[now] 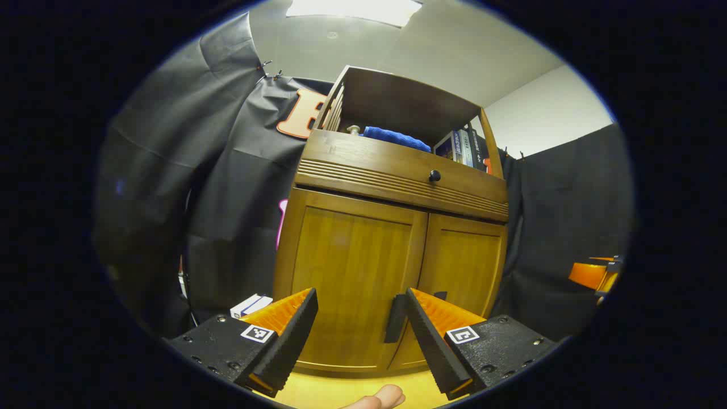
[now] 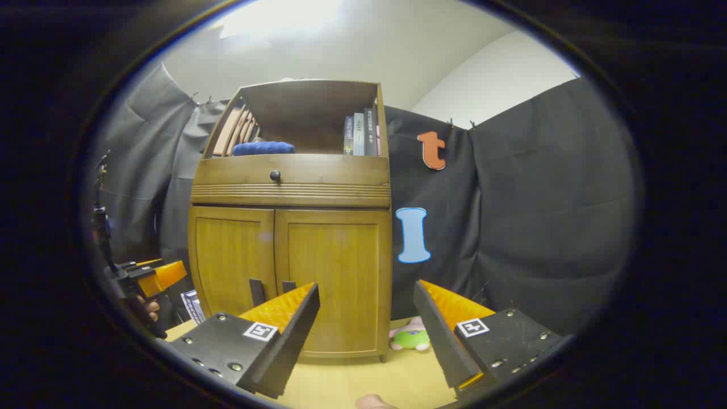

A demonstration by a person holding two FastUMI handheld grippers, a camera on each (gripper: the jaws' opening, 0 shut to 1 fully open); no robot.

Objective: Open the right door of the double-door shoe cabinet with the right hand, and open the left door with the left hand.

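A wooden shoe cabinet (image 1: 392, 187) (image 2: 289, 187) stands against the black cloth wall with both doors closed. Its left door (image 1: 355, 272) (image 2: 230, 255) and right door (image 1: 463, 264) (image 2: 335, 267) each carry a dark upright handle near the centre seam: left handle (image 1: 395, 319) (image 2: 257, 292), right handle (image 1: 440, 295) (image 2: 288, 286). My left gripper (image 1: 360, 346) is open, short of the left door. My right gripper (image 2: 369, 341) is open in front of the right door's lower part. The left gripper (image 2: 153, 275) also shows at the left edge of the right gripper view.
Above the doors is a drawer with a round knob (image 1: 434, 175) (image 2: 275, 175); the open shelf holds a blue cloth (image 1: 395, 138) and books (image 2: 360, 134). A small plush toy (image 2: 410, 337) lies on the yellow floor right of the cabinet. A booklet (image 1: 251, 305) lies to its left.
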